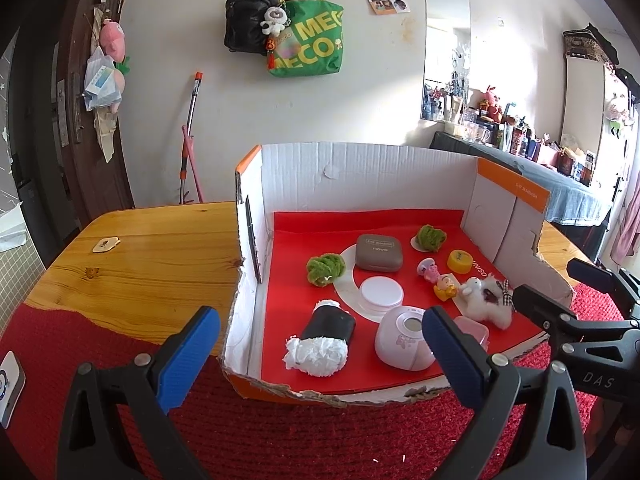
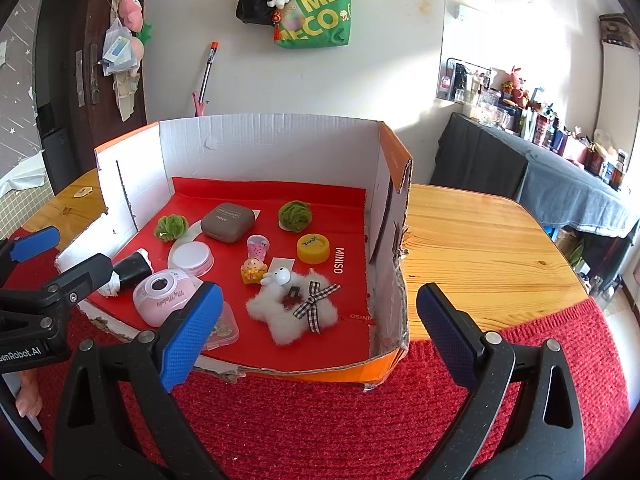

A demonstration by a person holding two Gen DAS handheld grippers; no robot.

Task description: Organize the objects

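Observation:
An open cardboard box with a red floor holds small items: a brown case, two green pompoms, a white round jar, a yellow tin, a white fluffy star, a pink device, a black-and-white roll and small figurines. My left gripper is open at the box's near left corner. My right gripper is open at its near right corner. Both are empty.
The box sits on a wooden table with a red knitted mat at the near side. A small tag lies on the table's left. A dresser with bottles stands at the right. Bags hang on the wall.

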